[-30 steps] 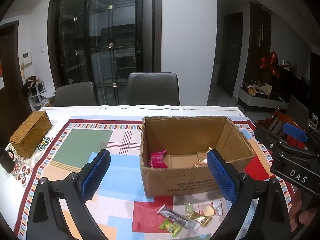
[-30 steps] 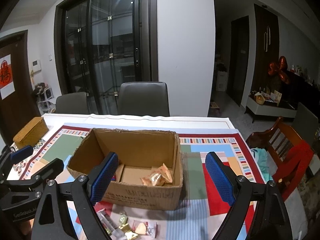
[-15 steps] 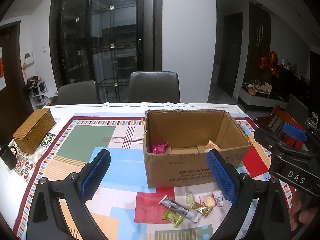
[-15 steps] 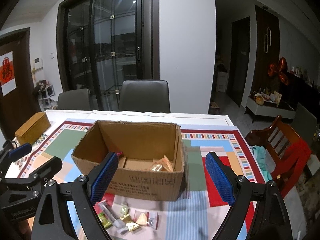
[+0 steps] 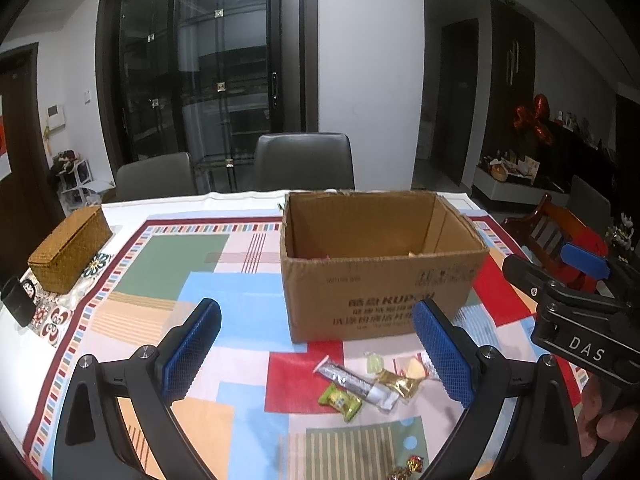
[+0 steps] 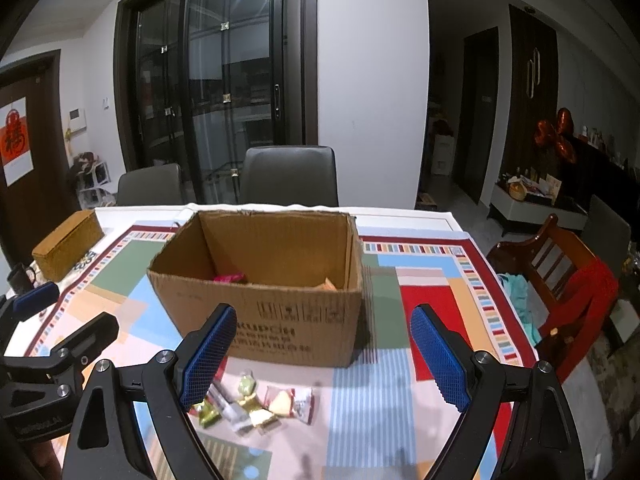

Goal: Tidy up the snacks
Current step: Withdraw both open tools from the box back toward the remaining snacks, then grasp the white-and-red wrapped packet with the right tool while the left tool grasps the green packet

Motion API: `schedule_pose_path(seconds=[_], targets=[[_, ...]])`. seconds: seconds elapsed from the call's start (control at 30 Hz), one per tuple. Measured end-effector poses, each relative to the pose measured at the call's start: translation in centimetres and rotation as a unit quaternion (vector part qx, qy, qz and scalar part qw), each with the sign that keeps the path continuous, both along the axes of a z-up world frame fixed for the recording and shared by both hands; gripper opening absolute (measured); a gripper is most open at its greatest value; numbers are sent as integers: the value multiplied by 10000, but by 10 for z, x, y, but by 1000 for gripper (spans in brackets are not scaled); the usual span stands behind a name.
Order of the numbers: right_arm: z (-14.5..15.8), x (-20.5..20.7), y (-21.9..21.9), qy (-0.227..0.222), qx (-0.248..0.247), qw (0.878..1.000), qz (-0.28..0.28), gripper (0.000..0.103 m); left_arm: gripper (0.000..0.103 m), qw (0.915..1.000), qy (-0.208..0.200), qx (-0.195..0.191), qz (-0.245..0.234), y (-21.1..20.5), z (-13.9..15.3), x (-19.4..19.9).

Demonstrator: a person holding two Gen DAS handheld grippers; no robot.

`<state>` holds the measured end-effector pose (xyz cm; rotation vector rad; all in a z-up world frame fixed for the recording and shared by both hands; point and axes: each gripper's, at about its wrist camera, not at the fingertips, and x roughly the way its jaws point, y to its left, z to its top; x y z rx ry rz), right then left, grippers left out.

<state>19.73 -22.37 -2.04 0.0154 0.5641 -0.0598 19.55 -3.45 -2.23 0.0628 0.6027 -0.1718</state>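
An open cardboard box (image 5: pixel 380 276) stands mid-table; it also shows in the right wrist view (image 6: pixel 260 292), with a pink packet (image 6: pixel 229 278) and other snacks inside. Loose snacks lie in front of it: a silver bar (image 5: pixel 354 382), a green candy (image 5: pixel 340 397), a gold packet (image 5: pixel 400 383), a clear packet (image 6: pixel 289 398). My left gripper (image 5: pixel 318 354) is open and empty, above and before the snacks. My right gripper (image 6: pixel 324 360) is open and empty, above the snacks' right side.
A wicker box (image 5: pixel 70 250) and a dark mug (image 5: pixel 18 306) sit at the table's left edge. Two grey chairs (image 5: pixel 304 162) stand behind the table. A wooden chair (image 6: pixel 560 276) with red cloth stands at the right. Two round candies (image 5: pixel 408 467) lie near the front.
Both grippers have pulled back toward the table's front and lowered. The box looks farther, its inside is less visible, and more loose snacks have come into view. Both stay open.
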Motion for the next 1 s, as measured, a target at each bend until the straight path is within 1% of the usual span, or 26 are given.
schedule_pose_path(seconds=[0.5,0.77,1.0], targets=[[-31,-24,3,258,7,9997,25,90,98,9997,229,100,-87,2,-32,-23],[-53,-21,8,487,8,9988,32,90,97,9991,371,170,-99,4,-51,-22],[-76,-9,9,760,27,9971,29,90,94,9980,592,212,-116,6,-74,-11]])
